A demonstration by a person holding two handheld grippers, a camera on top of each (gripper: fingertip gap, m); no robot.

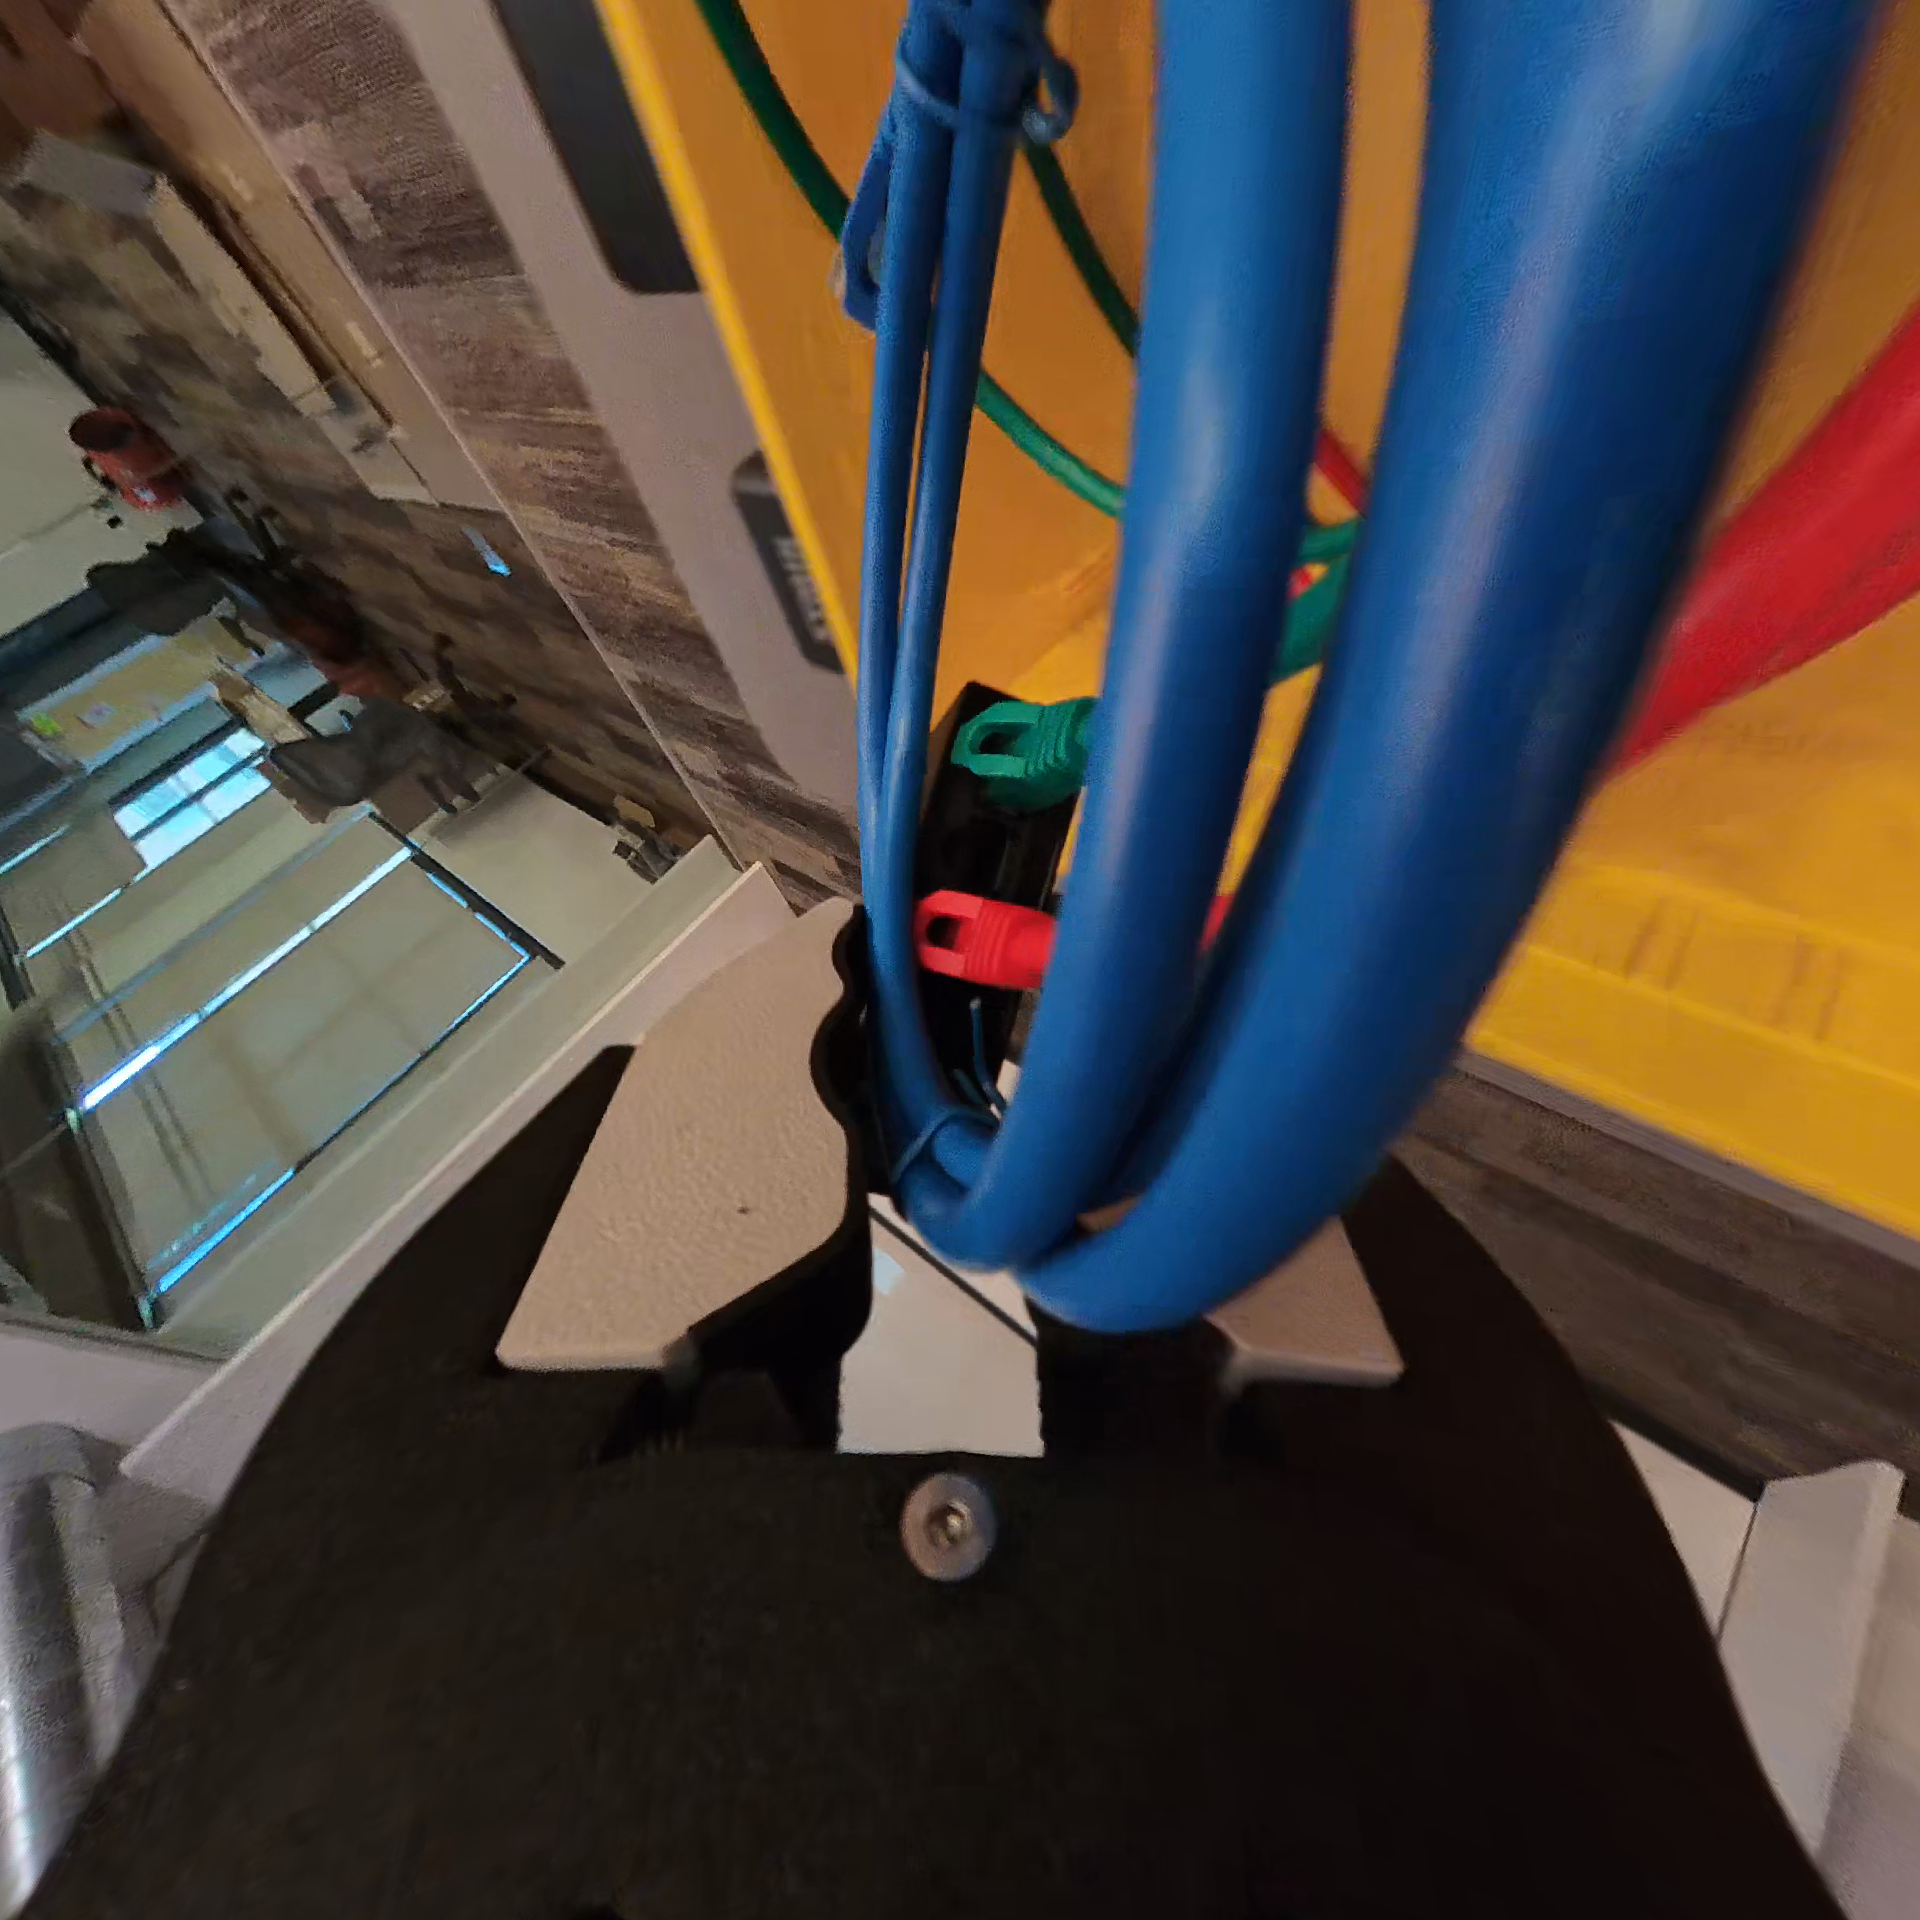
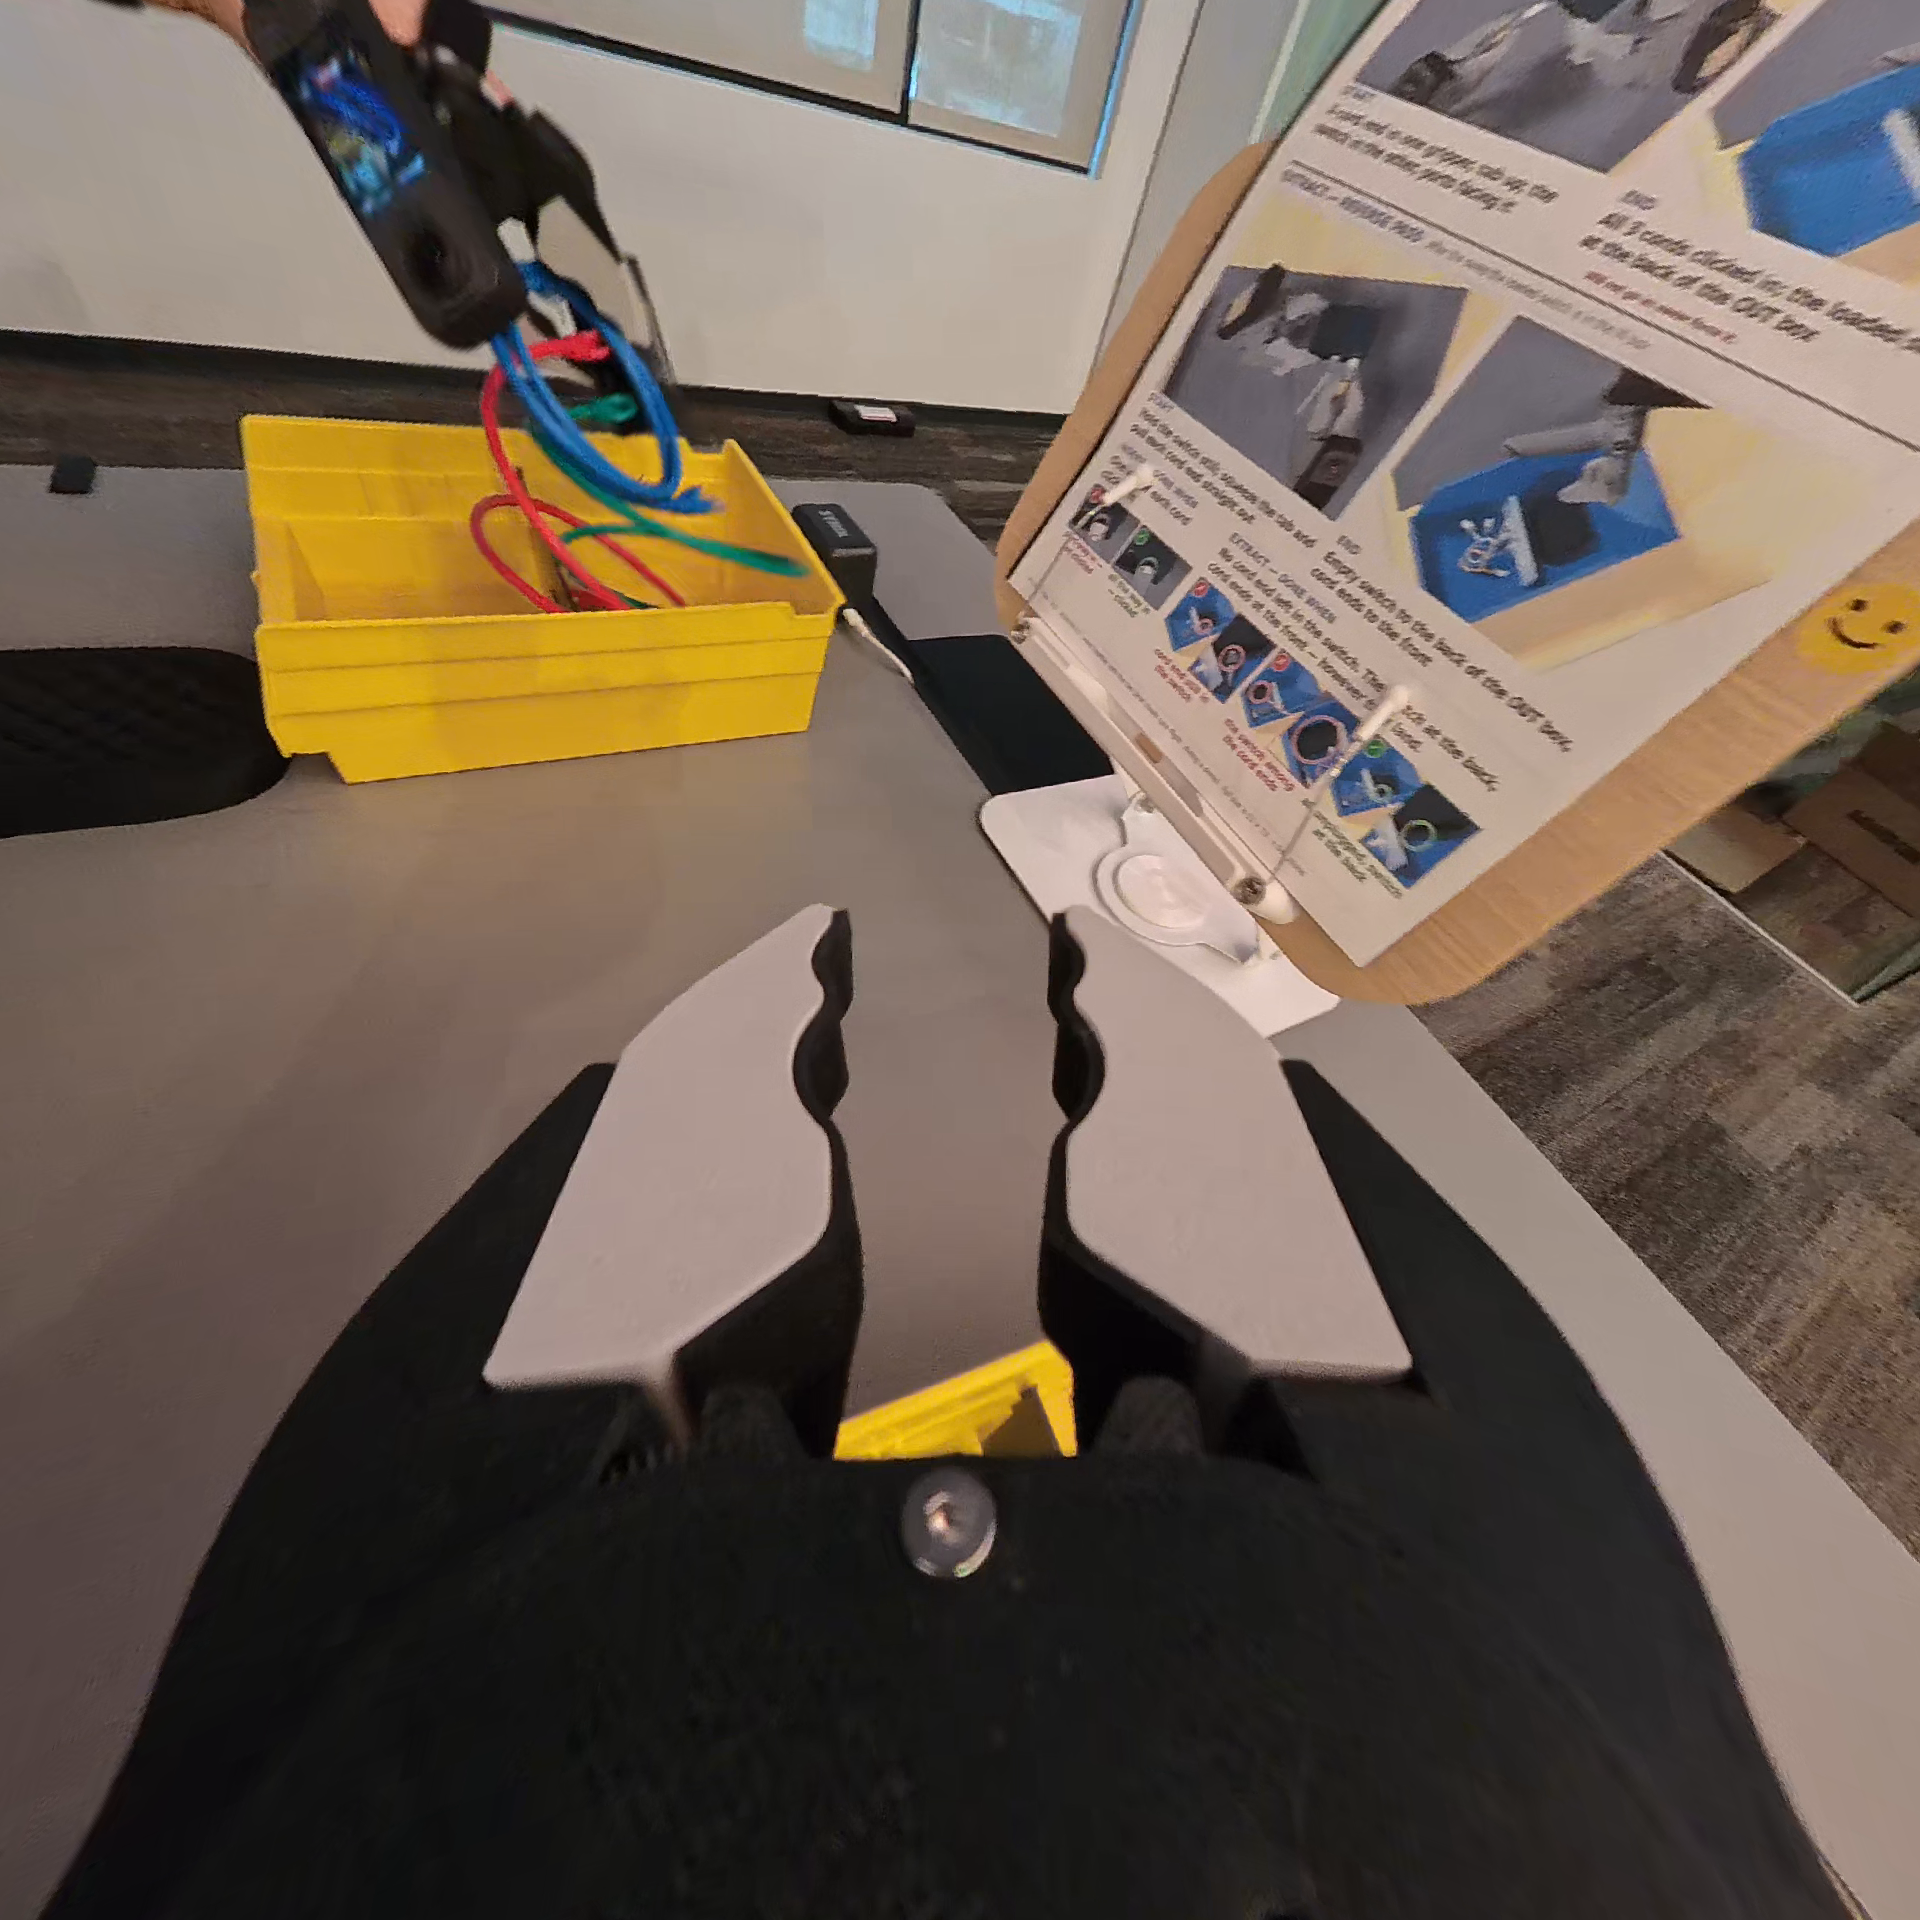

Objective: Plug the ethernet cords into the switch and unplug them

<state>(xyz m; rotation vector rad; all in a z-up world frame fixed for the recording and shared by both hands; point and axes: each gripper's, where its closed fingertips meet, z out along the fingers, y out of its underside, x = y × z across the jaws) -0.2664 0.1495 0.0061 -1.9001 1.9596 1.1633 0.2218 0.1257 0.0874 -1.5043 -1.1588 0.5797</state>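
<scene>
The small black switch (image 1: pixel 992 862) is up in the air over the yellow bin (image 2: pixel 540 665), and the left gripper (image 1: pixel 961 1049) is squeezing it between its fingers. A green plug (image 1: pixel 1023 740) and a red plug (image 1: pixel 982 938) are stuck into the switch, one above the other in the left wrist view. Loops of blue cord (image 1: pixel 1226 727) hang right in front of the camera and hide part of the switch. The green cord (image 2: pixel 665 535) and the red cord (image 2: pixel 504 520) hang down from the switch into the bin. The bin sits on a grey table (image 2: pixel 520 987). The right gripper (image 2: pixel 948 1029) is low over the table, well apart from the bin, with its fingers spread and nothing between them. A board with a picture sheet (image 2: pixel 1455 499) stands on a white stand (image 2: pixel 1143 883) on the right side of the table.
</scene>
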